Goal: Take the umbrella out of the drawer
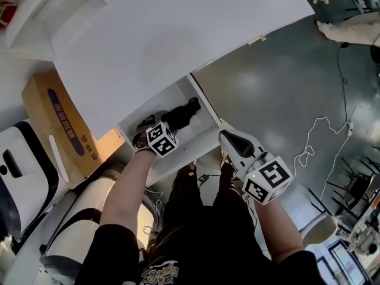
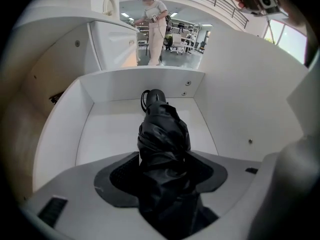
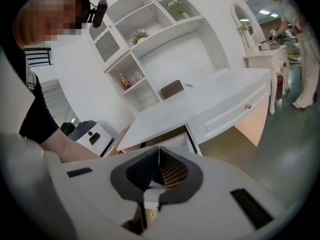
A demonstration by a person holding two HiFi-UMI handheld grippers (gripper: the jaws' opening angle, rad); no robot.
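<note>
A black folded umbrella (image 1: 178,115) lies in the open white drawer (image 1: 205,113) under the desk top. My left gripper (image 1: 153,123) points steeply down into the drawer. In the left gripper view its jaws stand wide on either side of the umbrella (image 2: 163,134), which fills the gap between the dark pads (image 2: 123,175); I see no squeeze on the fabric. The umbrella's handle end points at the drawer's far wall (image 2: 142,83). My right gripper (image 1: 233,140) hovers right of the drawer front with its jaws shut (image 3: 159,158) on nothing.
The white desk top (image 1: 178,34) overhangs the drawer. A cardboard box (image 1: 59,123) and a white appliance (image 1: 18,171) stand at the left. Cables (image 1: 320,136) trail over the grey floor at the right. A person (image 2: 153,21) stands far off. Shelves (image 3: 150,39) rise behind the desk.
</note>
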